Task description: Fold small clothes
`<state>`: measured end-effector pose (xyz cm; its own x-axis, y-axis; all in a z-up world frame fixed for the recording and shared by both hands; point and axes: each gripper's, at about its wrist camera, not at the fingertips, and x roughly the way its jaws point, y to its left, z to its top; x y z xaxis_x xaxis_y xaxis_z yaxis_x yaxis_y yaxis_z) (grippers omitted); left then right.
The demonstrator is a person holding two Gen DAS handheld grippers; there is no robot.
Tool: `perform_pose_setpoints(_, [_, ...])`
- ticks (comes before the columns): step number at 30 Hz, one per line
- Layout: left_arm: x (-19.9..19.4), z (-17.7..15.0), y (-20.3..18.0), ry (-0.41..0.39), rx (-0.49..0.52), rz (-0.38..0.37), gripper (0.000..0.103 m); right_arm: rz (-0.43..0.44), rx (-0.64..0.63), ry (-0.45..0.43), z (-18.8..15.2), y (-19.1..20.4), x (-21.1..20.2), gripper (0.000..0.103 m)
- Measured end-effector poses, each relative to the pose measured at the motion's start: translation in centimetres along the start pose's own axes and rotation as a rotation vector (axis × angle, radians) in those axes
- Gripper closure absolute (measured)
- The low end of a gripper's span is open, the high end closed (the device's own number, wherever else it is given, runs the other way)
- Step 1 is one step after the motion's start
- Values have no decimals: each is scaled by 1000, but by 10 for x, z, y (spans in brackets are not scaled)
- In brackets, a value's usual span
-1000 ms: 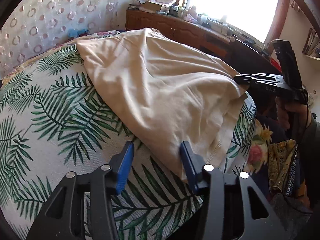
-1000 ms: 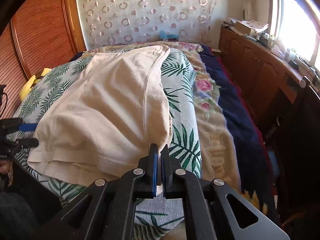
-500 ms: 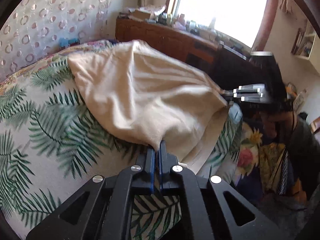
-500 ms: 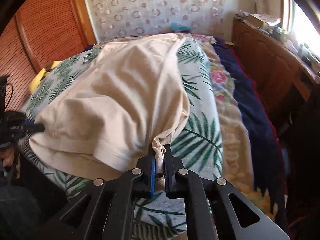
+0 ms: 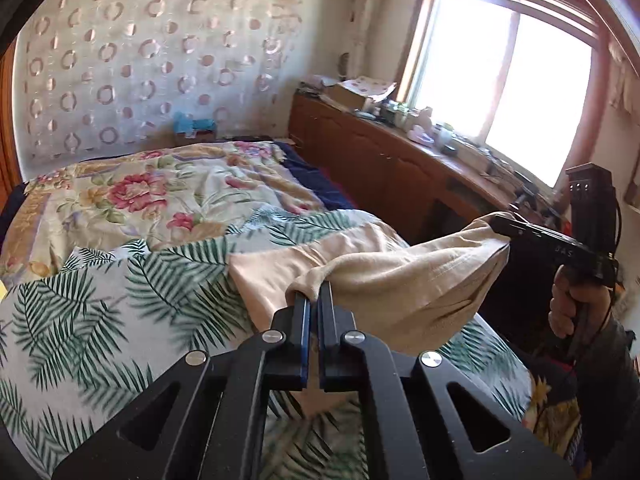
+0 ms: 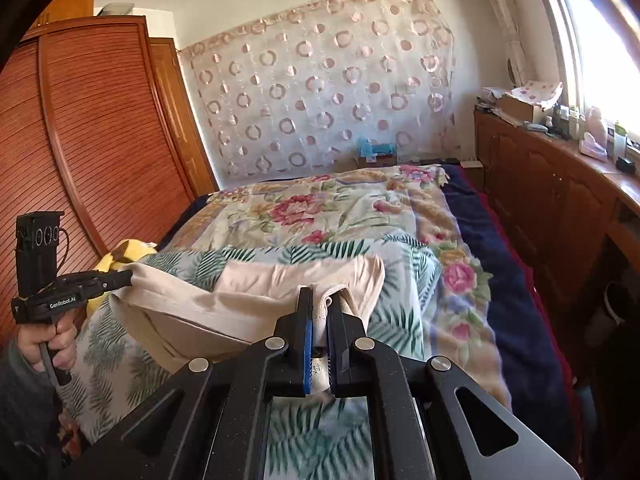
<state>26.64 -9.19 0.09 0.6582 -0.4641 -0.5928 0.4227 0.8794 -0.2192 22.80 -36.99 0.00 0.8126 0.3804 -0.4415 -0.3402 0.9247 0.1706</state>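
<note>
A beige garment lies on the fern-print sheet at the near end of the bed. My left gripper is shut on one near corner of it and holds it raised. My right gripper is shut on the other near corner. The near edge of the garment hangs stretched between the two grippers, lifted off the bed, while its far part rests flat on the sheet. Each gripper shows in the other's view: the right one and the left one.
A floral blanket covers the far half of the bed, with a navy cover along its right side. A wooden sideboard with clutter runs under the window. A slatted wardrobe stands at the left. A yellow item lies by it.
My left gripper went from open to shut on the garment's corner. Both grippers then lifted the near edge and carried it up and toward the far end, so the garment looks shorter now.
</note>
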Motion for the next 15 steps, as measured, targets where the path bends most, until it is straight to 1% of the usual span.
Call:
perform_pose_setpoints(3, [30, 13, 20, 32, -13, 33, 99, -18, -3, 44, 19, -5, 41, 98])
perform_pose_setpoints(5, [45, 17, 28, 53, -15, 49, 99, -26, -11, 75, 31, -4, 73, 98])
perform_pose_setpoints(8, [66, 22, 42, 81, -34, 68, 99, -38, -19, 122, 46, 0, 109, 98])
perform_pose_setpoints(9, [72, 23, 48, 88, -43, 70, 99, -41, -18, 138, 51, 1, 118, 98])
perform_pose_setpoints(11, [81, 26, 55, 102, -49, 41, 99, -46, -14, 164, 58, 0, 137, 98])
perform_pose_setpoints(12, [82, 27, 57, 108, -42, 44, 97, -47, -13, 170, 59, -2, 141, 96])
perform_pose_setpoints(13, [83, 26, 59, 108, -33, 51, 89, -56, -17, 180, 62, -3, 147, 94])
perform_pose_setpoints(14, [81, 25, 59, 102, -24, 57, 74, -77, -23, 181, 65, -3, 148, 92])
perform_pose_setpoints(15, [80, 25, 58, 96, -15, 54, 67, -97, -31, 173, 66, -2, 146, 85])
